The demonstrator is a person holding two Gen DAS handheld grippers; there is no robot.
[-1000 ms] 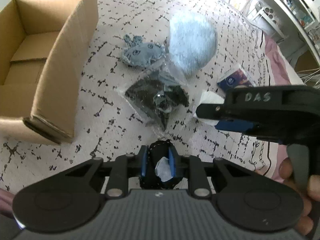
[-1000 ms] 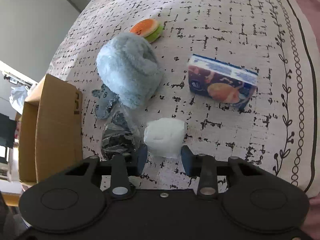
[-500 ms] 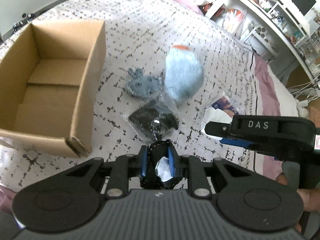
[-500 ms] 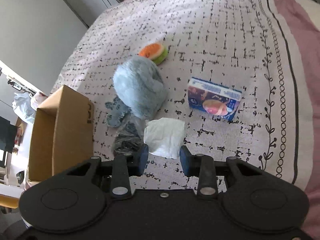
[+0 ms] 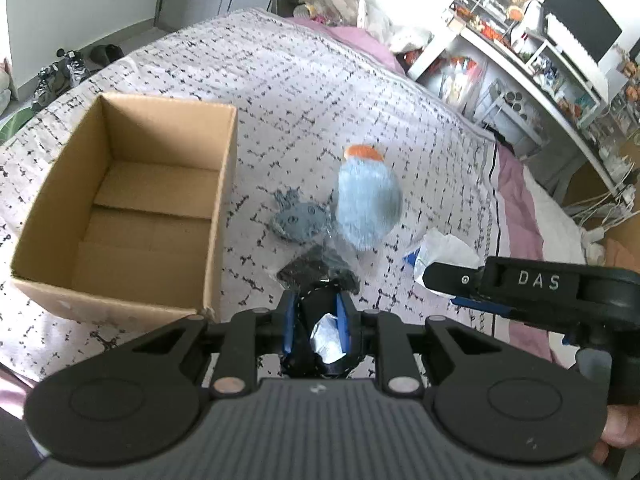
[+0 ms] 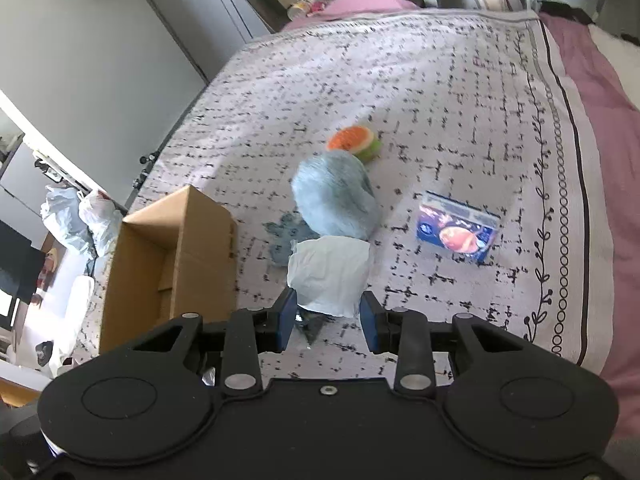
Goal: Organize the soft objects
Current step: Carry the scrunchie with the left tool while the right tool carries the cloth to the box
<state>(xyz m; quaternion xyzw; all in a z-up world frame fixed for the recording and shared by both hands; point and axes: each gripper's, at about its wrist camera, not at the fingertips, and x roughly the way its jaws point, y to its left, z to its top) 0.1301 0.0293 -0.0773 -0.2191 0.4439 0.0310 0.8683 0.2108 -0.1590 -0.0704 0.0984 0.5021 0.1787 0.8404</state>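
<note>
My left gripper (image 5: 318,322) is shut on a black pouch (image 5: 316,312) with white paper inside, held above the bed. My right gripper (image 6: 327,320) is shut on a white soft pack (image 6: 328,276), lifted off the bed; it also shows in the left wrist view (image 5: 444,254). An open, empty cardboard box (image 5: 120,208) stands at the left (image 6: 172,256). On the bedspread lie a fluffy blue plush (image 5: 368,208), a grey plush (image 5: 300,220), an orange and green plush (image 6: 354,142) and a clear bag of black items (image 5: 320,266).
A blue printed carton (image 6: 458,234) lies on the bed to the right. The patterned bedspread (image 6: 440,92) has a pink border at the right. Shelves and a desk (image 5: 540,52) stand beyond the bed. Shoes (image 5: 60,70) lie on the floor at the left.
Both grippers have risen well above the bed. The right gripper lifted the white soft pack off the bedspread. The box's inside has come into fuller view.
</note>
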